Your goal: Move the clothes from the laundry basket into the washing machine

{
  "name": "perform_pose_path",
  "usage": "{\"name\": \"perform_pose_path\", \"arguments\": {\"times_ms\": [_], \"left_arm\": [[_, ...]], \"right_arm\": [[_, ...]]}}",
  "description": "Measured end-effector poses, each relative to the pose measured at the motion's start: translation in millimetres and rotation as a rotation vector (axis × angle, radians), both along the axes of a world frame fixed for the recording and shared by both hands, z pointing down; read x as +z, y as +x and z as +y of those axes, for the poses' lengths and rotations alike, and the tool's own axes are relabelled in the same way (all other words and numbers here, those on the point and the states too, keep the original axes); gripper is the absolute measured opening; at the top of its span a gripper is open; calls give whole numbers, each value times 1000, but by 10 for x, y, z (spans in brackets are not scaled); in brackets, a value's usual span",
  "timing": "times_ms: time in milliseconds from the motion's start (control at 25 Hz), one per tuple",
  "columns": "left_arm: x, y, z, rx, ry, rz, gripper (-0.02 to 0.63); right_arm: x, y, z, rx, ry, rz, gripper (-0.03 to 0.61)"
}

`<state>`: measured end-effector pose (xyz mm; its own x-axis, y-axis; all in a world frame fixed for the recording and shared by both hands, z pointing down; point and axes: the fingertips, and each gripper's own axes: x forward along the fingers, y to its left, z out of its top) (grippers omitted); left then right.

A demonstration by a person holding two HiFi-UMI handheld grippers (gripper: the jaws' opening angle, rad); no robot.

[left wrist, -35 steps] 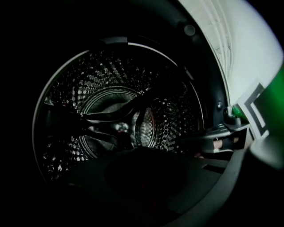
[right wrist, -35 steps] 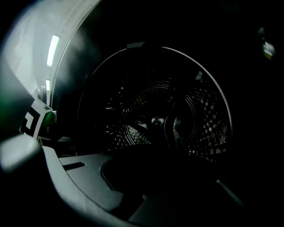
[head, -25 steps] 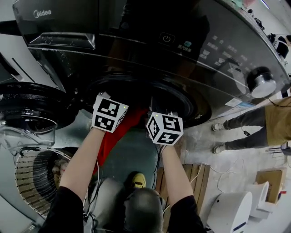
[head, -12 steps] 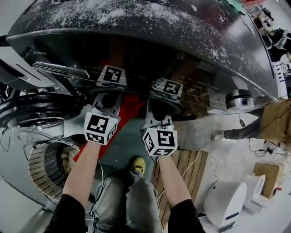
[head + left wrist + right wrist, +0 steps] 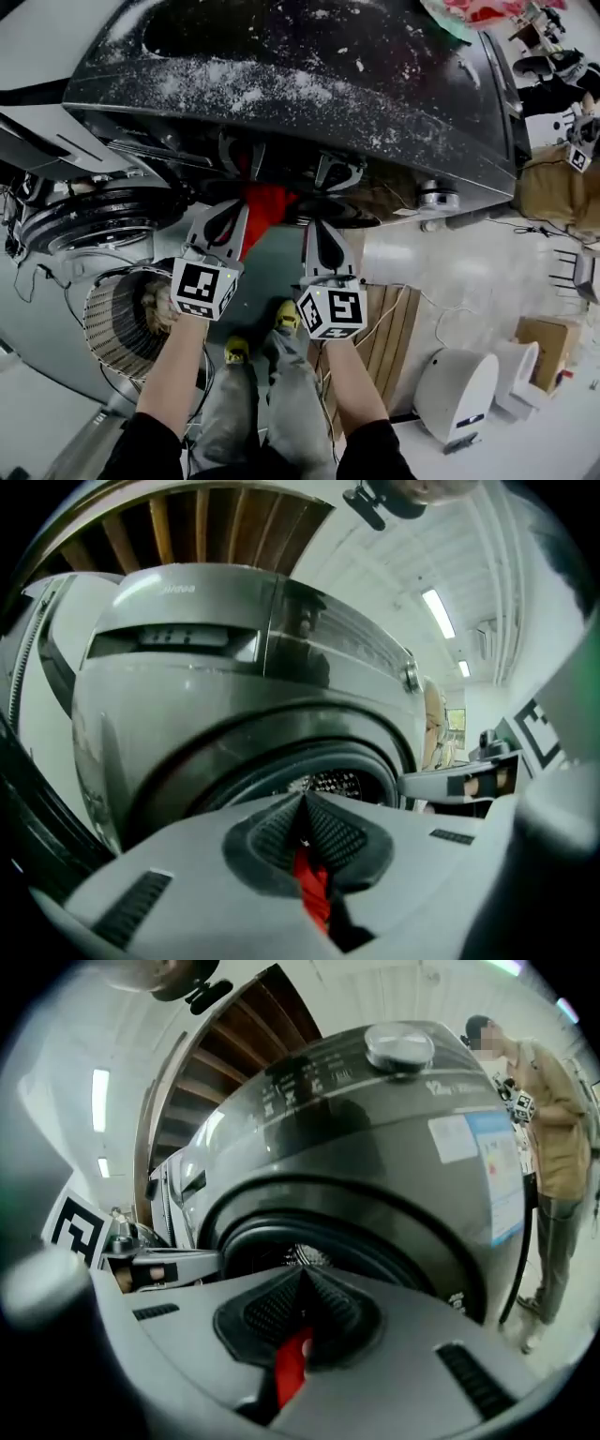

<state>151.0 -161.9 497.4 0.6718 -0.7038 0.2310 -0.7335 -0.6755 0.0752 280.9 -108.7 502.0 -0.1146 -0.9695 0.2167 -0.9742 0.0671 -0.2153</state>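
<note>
On the dark grey washing machine [image 5: 375, 1147], white print beside the round silver dial [image 5: 399, 1047] starts with "12". The white-and-blue sticker [image 5: 483, 1171] carries print too small to read.

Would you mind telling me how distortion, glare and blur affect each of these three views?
Head view: the washing machine bulges from lens distortion, its dark top flecked white. Left gripper view: rounded fisheye, ceiling lights glaring, right edge blurred. Right gripper view: dark corners, blurred left edge, red cloth slightly soft.

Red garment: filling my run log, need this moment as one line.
left gripper: shut on red garment | right gripper: shut on red garment | washing machine: drum opening ahead, garment outside
</note>
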Motion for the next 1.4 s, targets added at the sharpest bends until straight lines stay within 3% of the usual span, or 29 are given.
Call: {"name": "perform_pose_path", "arguments": {"times_ms": [360, 600, 800, 1040, 1280, 1400], "left_arm": [[-1132, -220, 320, 19, 47, -24, 11], [-1869, -351, 501, 37, 46, -21, 11], [-2367, -462, 633, 27, 59, -37, 11], [-2928, -527, 765, 31, 79, -11, 11], [-3381, -578, 889, 59, 100, -36, 11], [-3596, -538, 953, 78, 111, -21, 11]], "right_arm": [[-1141, 67, 381, 71, 9, 22, 5], [-1954, 72, 603, 75, 34, 95, 5], [-2402, 139, 834, 124, 29, 78, 5], [-2891, 154, 988, 151, 30, 106, 5], [-3315, 118, 1094, 181, 13, 151, 3], [-3600, 129, 1124, 196, 45, 169, 3]]}}
